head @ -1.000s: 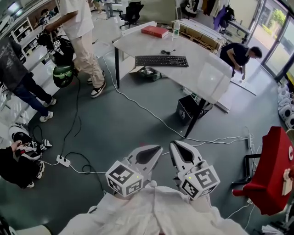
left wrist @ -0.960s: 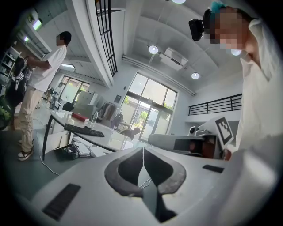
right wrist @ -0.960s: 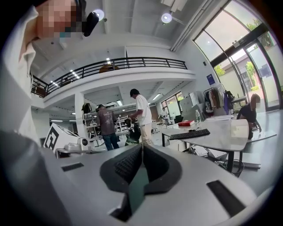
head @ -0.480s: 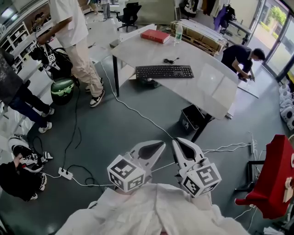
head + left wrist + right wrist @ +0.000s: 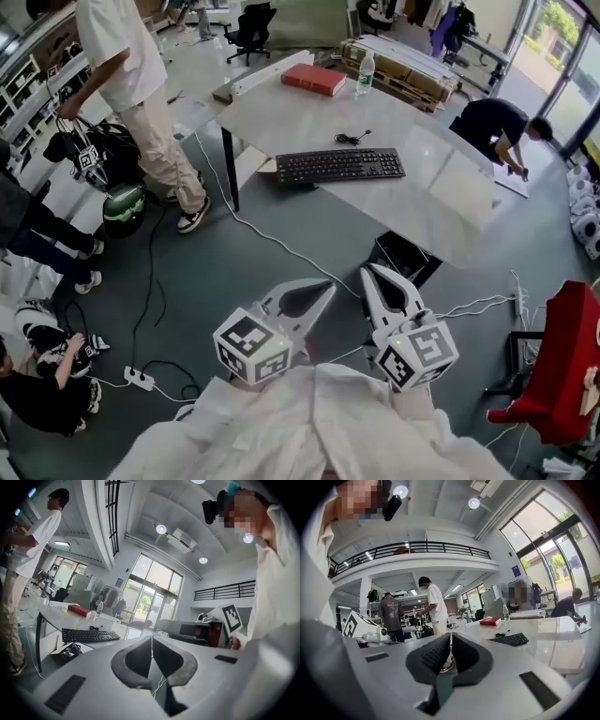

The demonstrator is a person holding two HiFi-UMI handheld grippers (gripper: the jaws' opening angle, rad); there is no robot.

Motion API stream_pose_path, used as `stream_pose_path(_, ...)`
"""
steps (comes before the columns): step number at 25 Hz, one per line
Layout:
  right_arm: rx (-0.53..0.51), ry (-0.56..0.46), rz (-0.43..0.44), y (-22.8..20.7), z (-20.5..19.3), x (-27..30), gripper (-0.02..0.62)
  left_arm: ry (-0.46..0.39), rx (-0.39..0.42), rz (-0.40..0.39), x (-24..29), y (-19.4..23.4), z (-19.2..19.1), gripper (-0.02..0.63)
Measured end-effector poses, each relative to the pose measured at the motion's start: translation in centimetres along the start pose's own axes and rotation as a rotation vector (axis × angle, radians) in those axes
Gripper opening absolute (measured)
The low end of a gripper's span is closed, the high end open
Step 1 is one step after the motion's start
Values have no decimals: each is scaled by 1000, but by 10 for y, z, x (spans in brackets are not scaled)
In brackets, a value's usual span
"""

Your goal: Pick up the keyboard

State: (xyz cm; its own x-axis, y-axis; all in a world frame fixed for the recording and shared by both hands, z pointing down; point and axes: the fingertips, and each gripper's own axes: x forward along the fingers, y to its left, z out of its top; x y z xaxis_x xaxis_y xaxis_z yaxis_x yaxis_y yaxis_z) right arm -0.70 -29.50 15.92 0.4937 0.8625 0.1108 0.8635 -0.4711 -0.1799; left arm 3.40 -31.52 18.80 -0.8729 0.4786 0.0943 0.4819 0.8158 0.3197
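Head view: the white left gripper [image 5: 327, 288] and the white right gripper [image 5: 367, 273] are both pressed closed and empty. They are held side by side near the chest, over the floor. The flat black computer keyboard [image 5: 339, 165] lies well ahead on the pale grey tabletop [image 5: 431, 202].

Left gripper view: pads meet with nothing between them, and the keyboard sits far left.

Right gripper view: pads meet, empty, pointing roughly level, with the keyboard to the right.
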Motion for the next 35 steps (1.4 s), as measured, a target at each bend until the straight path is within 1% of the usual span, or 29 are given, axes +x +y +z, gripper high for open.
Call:
stream_pose_path(5, 19, 34, 7, 4, -9, 31, 34, 24, -19, -15, 5, 27, 1, 17)
stream_pose_path(11, 21, 63, 21, -2, -14, 57, 34, 19, -37, 8, 17, 63, 8, 17)
stream_pose_path(15, 29, 90, 27, -14, -20, 73, 34, 24, -45, 17, 31, 79, 11, 17)
stream_pose_path(20, 21, 92, 57, -31, -18, 107, 34, 28, -47, 39, 48, 108, 13, 17)
stream_pose_path(25, 15, 93, 81, -63, -9, 144, 34, 19, -50, 58, 82, 146, 26, 17)
stream_pose_path(30, 16, 60, 94, -109, 19, 185, 34, 19, -32, 78, 122, 183, 53, 17)
stream_pose_path(35, 2, 46, 144, -141, 42, 227, 34, -6, -18, 125, 155, 219, 81, 17)
